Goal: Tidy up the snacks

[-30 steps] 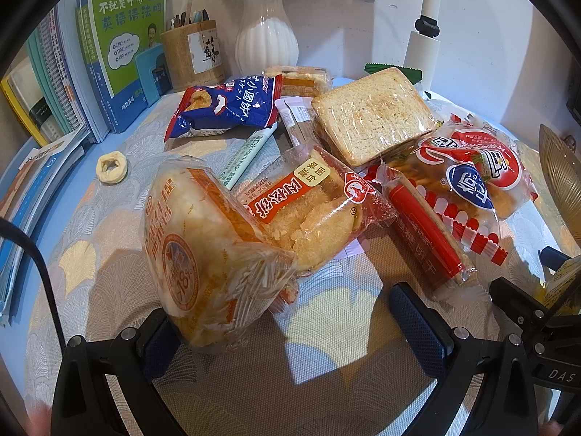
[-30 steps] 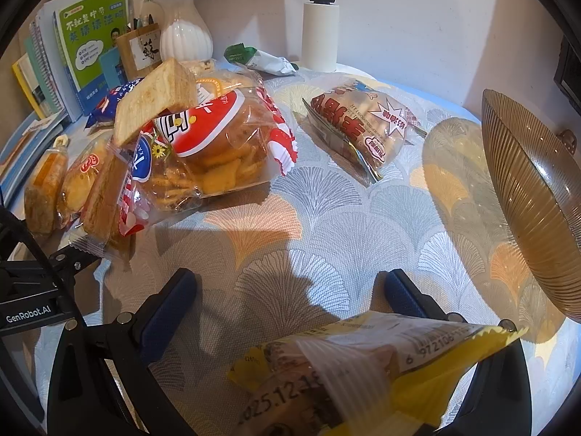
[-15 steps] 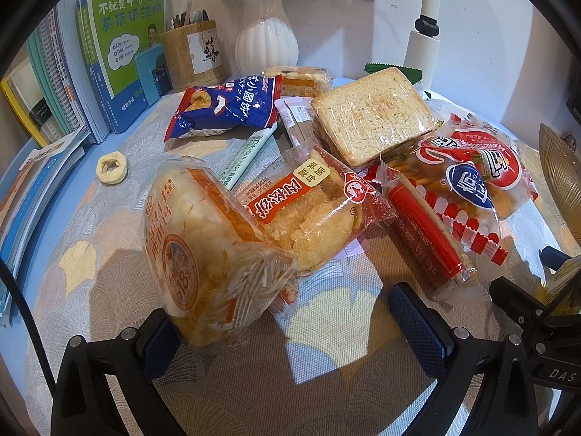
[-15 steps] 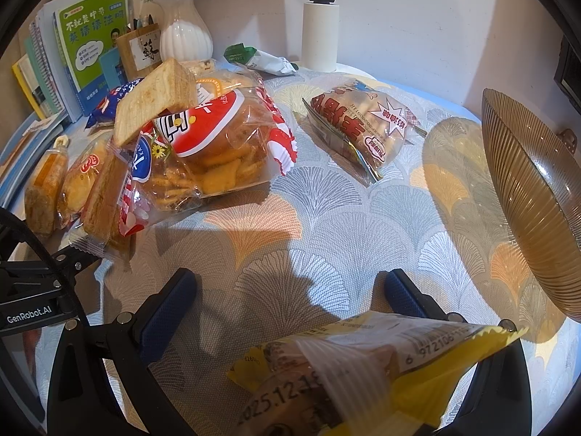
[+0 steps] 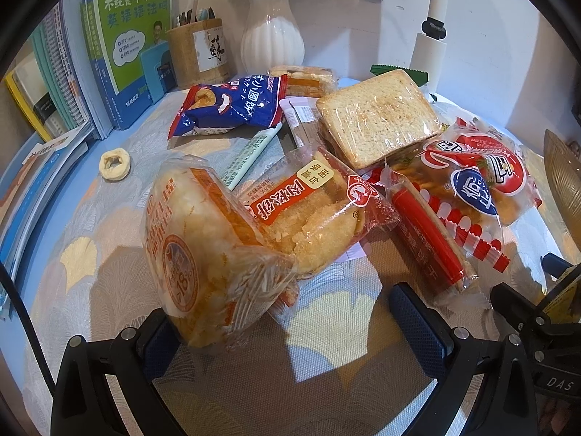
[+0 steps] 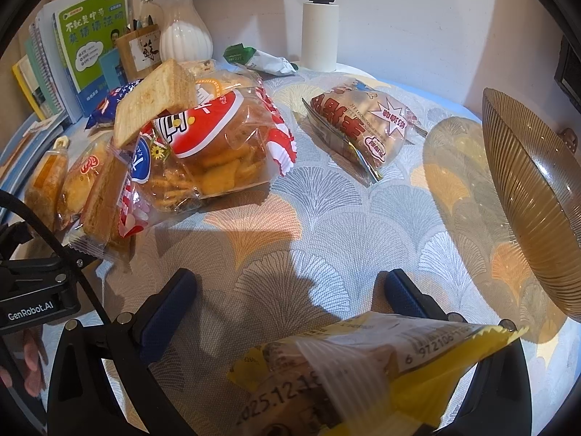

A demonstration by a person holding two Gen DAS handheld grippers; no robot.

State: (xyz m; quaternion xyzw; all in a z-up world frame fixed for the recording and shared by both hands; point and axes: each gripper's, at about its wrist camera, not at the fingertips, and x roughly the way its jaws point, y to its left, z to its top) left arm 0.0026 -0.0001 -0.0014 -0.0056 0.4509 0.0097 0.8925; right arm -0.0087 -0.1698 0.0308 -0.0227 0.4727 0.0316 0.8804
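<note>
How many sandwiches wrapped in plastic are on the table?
1 for sure: the wrapped sandwich leans on top of the red and white snack bag in the middle of the pile. A smaller wrapped pack behind it may be another; more could be hidden.

A plain pale wall rises behind the counter, which wears a cloth patterned with grey and gold fans. Against that wall stand a white ribbed vase, a wooden pen holder left of the vase, and upright books further left. Sunlight and hard shadows fall across the cloth.
</note>
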